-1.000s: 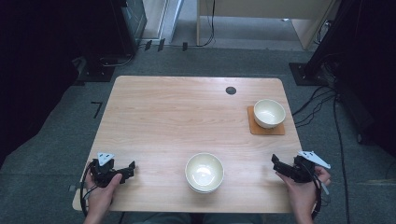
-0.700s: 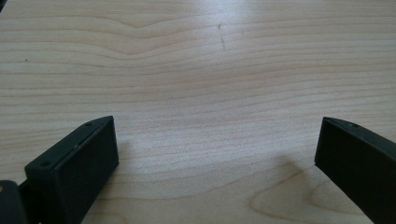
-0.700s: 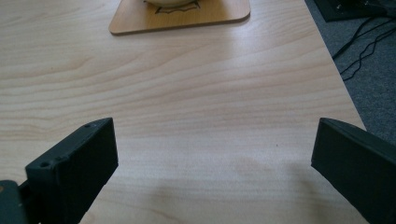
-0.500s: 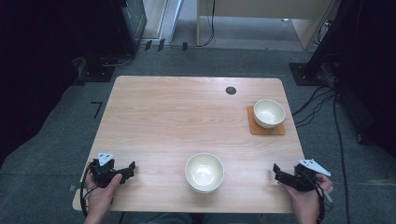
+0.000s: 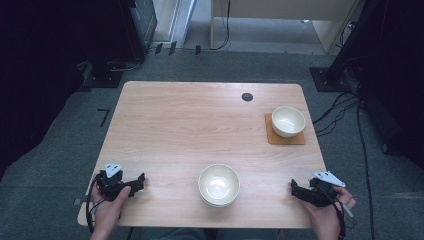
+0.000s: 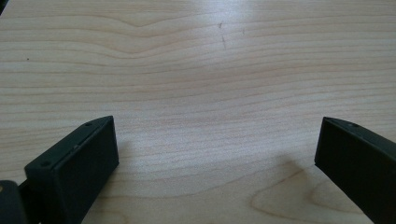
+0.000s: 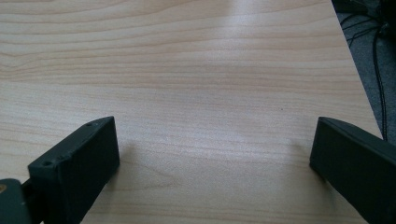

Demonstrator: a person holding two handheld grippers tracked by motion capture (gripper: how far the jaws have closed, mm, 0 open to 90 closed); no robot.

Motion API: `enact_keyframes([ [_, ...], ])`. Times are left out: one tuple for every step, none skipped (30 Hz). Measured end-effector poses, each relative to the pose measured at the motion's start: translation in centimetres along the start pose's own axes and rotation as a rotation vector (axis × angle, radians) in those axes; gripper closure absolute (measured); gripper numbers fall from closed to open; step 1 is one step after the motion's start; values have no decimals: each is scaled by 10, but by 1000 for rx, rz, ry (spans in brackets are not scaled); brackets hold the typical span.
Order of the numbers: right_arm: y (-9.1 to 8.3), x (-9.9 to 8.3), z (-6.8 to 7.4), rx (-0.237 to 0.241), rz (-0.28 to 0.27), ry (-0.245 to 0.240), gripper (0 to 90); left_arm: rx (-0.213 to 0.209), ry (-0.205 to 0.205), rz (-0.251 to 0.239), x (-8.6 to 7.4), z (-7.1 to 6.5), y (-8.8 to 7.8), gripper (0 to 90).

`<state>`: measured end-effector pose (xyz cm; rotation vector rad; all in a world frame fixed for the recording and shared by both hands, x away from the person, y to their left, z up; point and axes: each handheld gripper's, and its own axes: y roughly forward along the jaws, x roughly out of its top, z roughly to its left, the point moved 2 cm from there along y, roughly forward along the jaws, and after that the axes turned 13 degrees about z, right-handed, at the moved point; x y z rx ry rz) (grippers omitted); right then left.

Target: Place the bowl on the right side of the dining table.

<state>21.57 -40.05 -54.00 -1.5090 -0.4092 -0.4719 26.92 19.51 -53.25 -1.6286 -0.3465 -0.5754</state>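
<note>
Both the left gripper (image 5: 131, 184) and right gripper (image 5: 301, 191) rest with jaws apart, empty, on the pale wood-grain table (image 5: 175, 125). Between them sits a round cream bowl (image 5: 219, 184); farther right, another bowl (image 5: 288, 121) tops a square brown coaster (image 5: 272, 138).

Wide bare wood across the table (image 5: 190, 120) from the left edge to the middle, open to any pass. Near the front edge, a cream bowl (image 5: 219, 184) midway between the left gripper (image 5: 140, 178) and the right gripper (image 5: 294, 187), blocking a straight line across. At the far right, a second bowl (image 5: 288, 120) on a brown coaster (image 5: 272, 138). Just beyond, a small dark disc (image 5: 247, 96). Between both sets of spread jaws, bare wood.
</note>
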Motion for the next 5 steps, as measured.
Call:
enact_keyframes([
  [0,0,0,0,0,0,9,1,2,2,0,0,0,0],
  [0,0,0,0,0,0,9,3,2,2,0,0,0,0],
  [0,0,0,0,0,0,9,4,3,2,0,0,0,0],
  [0,0,0,0,0,0,9,4,3,2,0,0,0,0],
  [0,0,0,0,0,1,8,4,3,2,0,0,0,0],
])
